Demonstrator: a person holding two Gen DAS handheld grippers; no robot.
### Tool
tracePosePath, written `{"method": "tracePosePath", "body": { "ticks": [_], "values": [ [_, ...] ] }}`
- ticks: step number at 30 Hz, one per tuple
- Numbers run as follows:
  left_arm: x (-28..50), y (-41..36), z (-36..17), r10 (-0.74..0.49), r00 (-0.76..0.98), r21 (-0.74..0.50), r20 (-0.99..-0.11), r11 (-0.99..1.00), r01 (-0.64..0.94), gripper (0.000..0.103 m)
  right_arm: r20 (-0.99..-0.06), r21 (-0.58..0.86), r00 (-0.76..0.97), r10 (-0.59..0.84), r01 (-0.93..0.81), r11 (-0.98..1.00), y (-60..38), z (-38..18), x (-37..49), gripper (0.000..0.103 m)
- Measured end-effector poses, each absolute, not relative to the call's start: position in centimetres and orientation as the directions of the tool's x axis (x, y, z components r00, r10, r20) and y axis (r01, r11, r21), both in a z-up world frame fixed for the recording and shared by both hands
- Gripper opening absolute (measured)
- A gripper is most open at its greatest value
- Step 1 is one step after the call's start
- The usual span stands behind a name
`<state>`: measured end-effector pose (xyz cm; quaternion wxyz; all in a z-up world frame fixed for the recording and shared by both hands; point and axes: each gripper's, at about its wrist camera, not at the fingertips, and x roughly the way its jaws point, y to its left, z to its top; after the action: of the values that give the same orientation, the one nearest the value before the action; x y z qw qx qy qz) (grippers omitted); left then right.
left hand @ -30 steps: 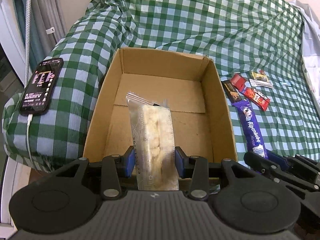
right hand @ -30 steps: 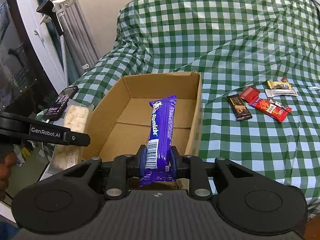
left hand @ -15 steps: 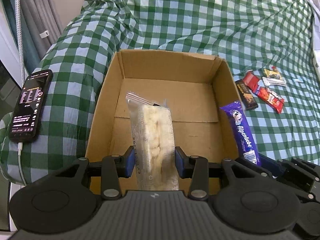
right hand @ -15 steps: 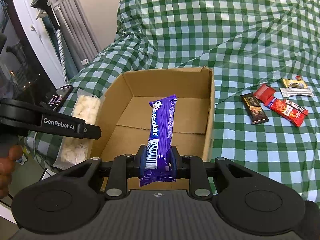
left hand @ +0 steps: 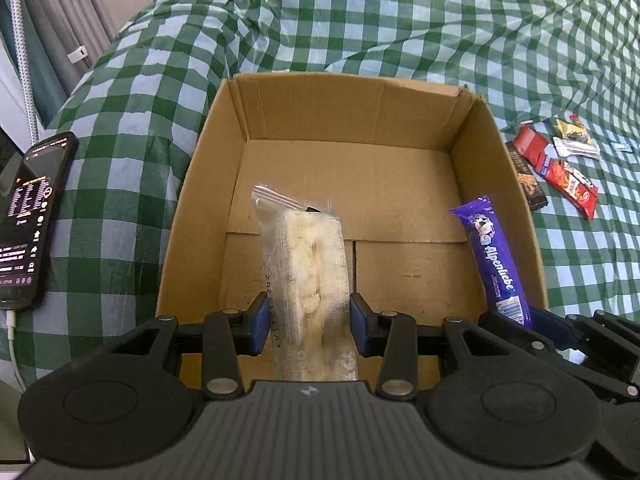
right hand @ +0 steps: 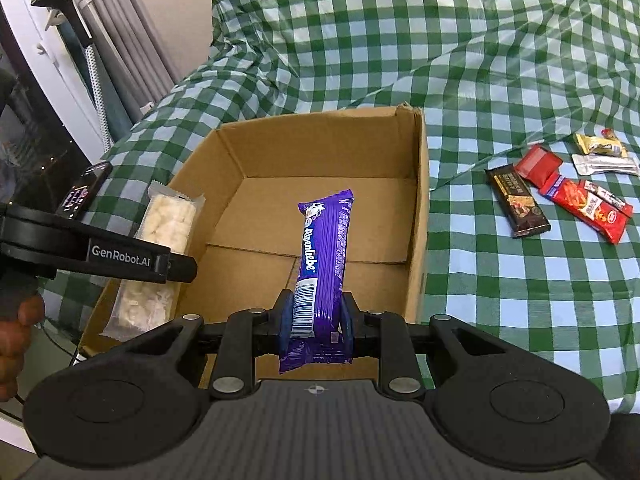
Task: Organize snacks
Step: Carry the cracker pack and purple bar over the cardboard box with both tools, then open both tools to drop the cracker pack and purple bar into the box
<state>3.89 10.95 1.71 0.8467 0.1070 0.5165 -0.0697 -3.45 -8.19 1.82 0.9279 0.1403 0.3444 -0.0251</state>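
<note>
1. Left gripper [left hand: 306, 326] clamped on a clear packet of pale puffed snack [left hand: 306, 276], blue pads pressed to both sides; packet held over the near left part of an open cardboard box [left hand: 348, 108].
2. Lower end of the clear packet cut off behind the gripper body; printed lettering along its edge too faint to read.
3. Right gripper [right hand: 314, 320] closed on a purple Alpenliebe bar [right hand: 322, 256], held above the box floor near the right wall; bottom of the wrapper hidden behind the jaws.
4. Box floor bare cardboard; near wall hidden under both grippers.
5. Loose snacks [right hand: 560, 192] on the green checked cloth [right hand: 440, 40] right of the box, well apart from it: dark bar, red packets, yellow and silver wrappers; labels too small to read.
6. Phone [left hand: 32, 220] with lit screen left of the box, cable running off the lower edge, text unreadable.
7. Fingers [right hand: 16, 332] at the left edge of the right view, mostly cut off.
</note>
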Motion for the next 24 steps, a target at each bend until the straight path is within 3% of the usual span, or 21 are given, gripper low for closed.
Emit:
{"method": "tracePosePath", "body": {
  "ticks": [8, 9, 11, 12, 14, 24],
  "values": [
    [4.9, 11.0, 0.7, 0.011, 0.445, 0.122, -0.895, 0.967, 0.222, 0.048, -0.665, 0.253, 0.745, 0.056, 0.154, 0.955, -8.1, 1.0, -1.7, 0.026],
    [5.0, 11.1, 0.8, 0.012, 0.451, 0.125, -0.892, 0.967, 0.221, 0.054, -0.665, 0.258, 0.744, 0.056, 0.159, 0.953, -8.2, 1.0, -1.5, 0.026],
    [5.1, 11.1, 1.3, 0.026, 0.476, 0.142, -0.879, 0.967, 0.21, 0.103, -0.658, 0.278, 0.75, 0.059, 0.17, 0.945, -8.5, 1.0, -1.3, 0.032],
    [4.9, 11.0, 1.7, 0.029, 0.5, 0.147, -0.866, 0.969, 0.2, 0.103, -0.658, 0.285, 0.751, 0.058, 0.176, 0.942, -8.6, 1.1, -1.2, 0.048],
    [4.7, 11.1, 2.3, 0.031, 0.53, 0.16, -0.848, 0.967, 0.2, 0.103, -0.656, 0.293, 0.754, 0.04, 0.205, 0.934, -8.9, 1.4, -1.2, 0.07],
    [2.0, 11.8, 3.0, 0.052, 0.5, 0.176, -0.864, 0.963, 0.204, 0.103, -0.665, 0.314, 0.746, 0.045, 0.224, 0.923, -8.2, 2.7, -3.8, 0.088]
  ]
}}
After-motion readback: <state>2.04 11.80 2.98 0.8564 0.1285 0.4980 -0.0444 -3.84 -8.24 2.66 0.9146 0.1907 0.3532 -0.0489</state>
